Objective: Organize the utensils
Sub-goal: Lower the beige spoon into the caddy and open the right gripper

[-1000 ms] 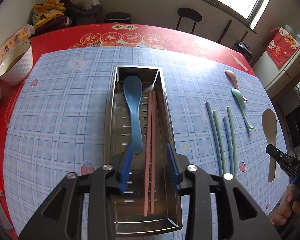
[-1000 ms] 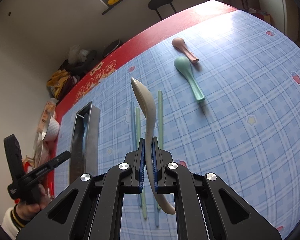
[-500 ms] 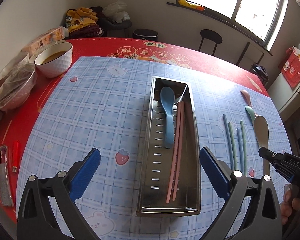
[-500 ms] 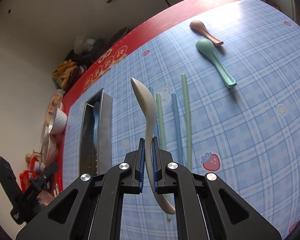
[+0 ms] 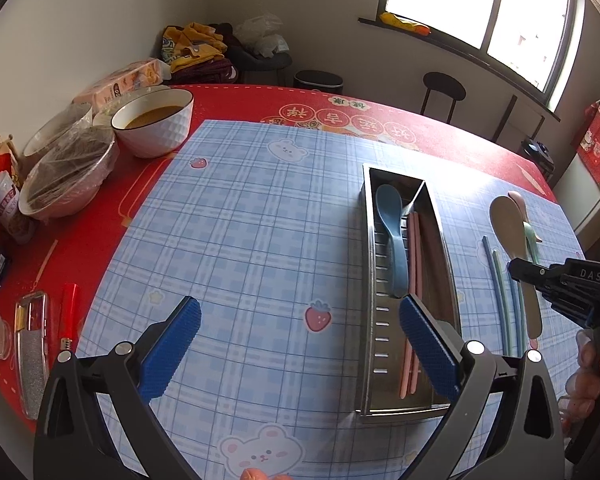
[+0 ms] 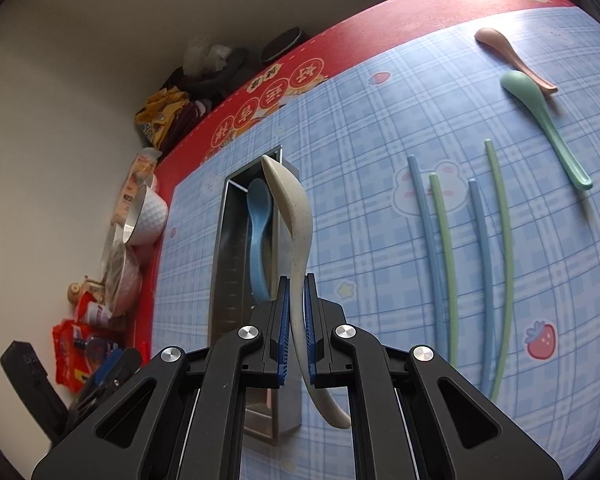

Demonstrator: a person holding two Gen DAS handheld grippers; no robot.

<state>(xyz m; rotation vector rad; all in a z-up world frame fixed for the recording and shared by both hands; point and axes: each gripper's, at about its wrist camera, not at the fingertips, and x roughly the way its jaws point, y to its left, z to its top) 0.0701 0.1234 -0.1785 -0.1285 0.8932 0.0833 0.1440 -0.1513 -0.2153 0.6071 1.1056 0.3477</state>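
Left gripper (image 5: 300,334) now spread wide, pulled back from steel tray (image 5: 367,280) | right gripper (image 6: 296,320) pinching beige spoon (image 6: 296,216), carried over tray, frame centre | tray holds blue spoon (image 5: 392,236), pink chopsticks (image 5: 414,264)

Tray (image 5: 370,280) shiny perforated steel; beige spoon (image 6: 296,216) matt speckled plastic; tablecloth (image 5: 240,240) smooth checked vinyl.

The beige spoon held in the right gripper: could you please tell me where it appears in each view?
Left wrist view: the beige spoon is at the right edge, above the loose chopsticks.
Right wrist view: the beige spoon is at centre, rising between the shut jaws.
Shared landmark: the steel tray with the blue spoon inside.
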